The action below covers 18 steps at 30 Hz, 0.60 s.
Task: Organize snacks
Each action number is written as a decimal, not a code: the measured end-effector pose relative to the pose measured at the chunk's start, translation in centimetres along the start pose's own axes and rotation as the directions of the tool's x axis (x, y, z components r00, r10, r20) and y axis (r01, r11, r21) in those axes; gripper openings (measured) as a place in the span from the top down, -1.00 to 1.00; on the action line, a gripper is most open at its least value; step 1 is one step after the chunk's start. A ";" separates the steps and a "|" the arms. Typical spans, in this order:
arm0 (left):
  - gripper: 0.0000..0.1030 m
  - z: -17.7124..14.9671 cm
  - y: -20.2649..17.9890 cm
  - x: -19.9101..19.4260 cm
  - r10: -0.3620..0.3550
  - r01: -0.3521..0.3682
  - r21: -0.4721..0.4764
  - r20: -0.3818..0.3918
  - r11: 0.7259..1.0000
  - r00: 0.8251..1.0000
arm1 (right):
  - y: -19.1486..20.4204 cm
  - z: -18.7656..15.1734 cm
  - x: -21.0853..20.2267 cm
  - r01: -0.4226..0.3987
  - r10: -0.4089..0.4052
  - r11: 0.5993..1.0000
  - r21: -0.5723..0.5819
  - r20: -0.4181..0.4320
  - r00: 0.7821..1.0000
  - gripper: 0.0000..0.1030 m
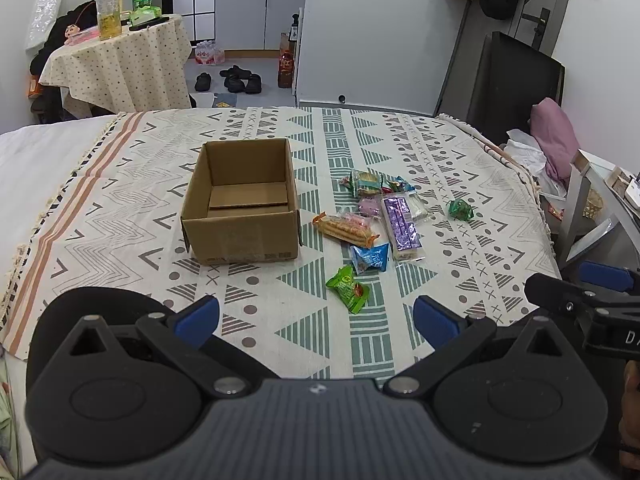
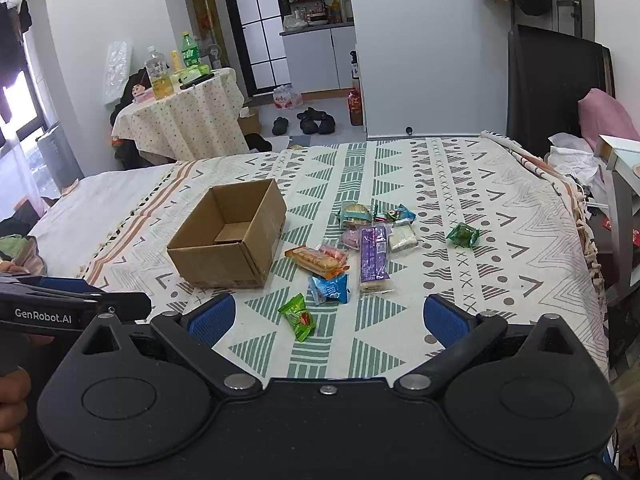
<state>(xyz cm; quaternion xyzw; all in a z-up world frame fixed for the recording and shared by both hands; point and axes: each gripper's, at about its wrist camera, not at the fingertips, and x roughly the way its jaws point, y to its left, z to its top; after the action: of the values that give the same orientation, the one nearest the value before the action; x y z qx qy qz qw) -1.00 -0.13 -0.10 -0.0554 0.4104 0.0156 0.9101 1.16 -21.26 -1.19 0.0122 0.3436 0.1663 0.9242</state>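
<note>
An empty cardboard box (image 1: 240, 216) (image 2: 230, 240) stands open on the patterned cloth. To its right lie several wrapped snacks: a light green packet (image 1: 347, 288) (image 2: 298, 317) nearest me, a blue packet (image 1: 370, 258) (image 2: 330, 289), an orange biscuit pack (image 1: 344, 229) (image 2: 316, 260), a long purple bar (image 1: 401, 227) (image 2: 374, 258), and a dark green sweet (image 1: 460, 209) (image 2: 463, 235) apart at the right. My left gripper (image 1: 316, 322) hovers open short of the light green packet. My right gripper (image 2: 328, 320) is open too, the same packet lying just beyond its fingertips.
The patterned cloth (image 1: 120, 216) covers a bed with white sheet (image 1: 36, 160) at left. A small round table (image 1: 120, 68) with bottles stands beyond, shoes (image 1: 236, 80) on the floor. A pink pillow (image 1: 554, 136) and a white shelf (image 1: 592, 208) sit at right.
</note>
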 end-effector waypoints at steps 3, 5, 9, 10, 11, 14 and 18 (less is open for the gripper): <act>-0.99 -0.1 -0.1 -0.1 0.003 -0.003 -0.002 0.001 1.000 1.000 | 0.1 -0.2 0.0 -0.002 0.002 1.000 -0.001 0.000 1.000 -0.97; -0.99 -0.1 -0.1 -0.2 0.008 -0.008 -0.003 0.002 1.000 1.000 | 0.1 -0.2 0.0 -0.002 0.002 1.000 -0.002 0.001 1.000 -0.97; -0.99 -0.1 0.0 -0.4 0.013 -0.013 -0.004 0.006 1.000 1.000 | 0.1 -0.3 -0.1 -0.007 0.007 1.000 -0.002 0.002 1.000 -0.97; -0.99 -0.1 0.1 -0.4 0.014 -0.014 -0.003 0.007 1.000 1.000 | 0.1 -0.3 -0.1 -0.008 0.008 1.000 -0.002 0.003 1.000 -0.97; -0.99 -0.1 0.1 -0.5 0.014 -0.014 -0.002 0.008 1.000 1.000 | 0.1 -0.3 -0.1 -0.008 0.008 1.000 -0.003 0.004 1.000 -0.97; -0.99 -0.1 0.1 -0.5 0.013 -0.013 -0.001 0.009 1.000 1.000 | 0.1 -0.3 -0.2 -0.009 0.009 1.000 -0.002 0.005 1.000 -0.97; -0.99 -0.1 -0.1 -0.6 0.012 -0.012 0.005 0.007 1.000 1.000 | 0.1 -0.3 -0.5 -0.010 0.010 1.000 -0.004 0.008 1.000 -0.97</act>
<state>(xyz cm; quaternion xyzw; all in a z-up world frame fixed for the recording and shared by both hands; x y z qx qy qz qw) -1.45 -0.28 0.28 -0.0507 0.4076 0.0201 0.9115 0.57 -21.39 -1.09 0.0127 0.3397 0.1714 0.9247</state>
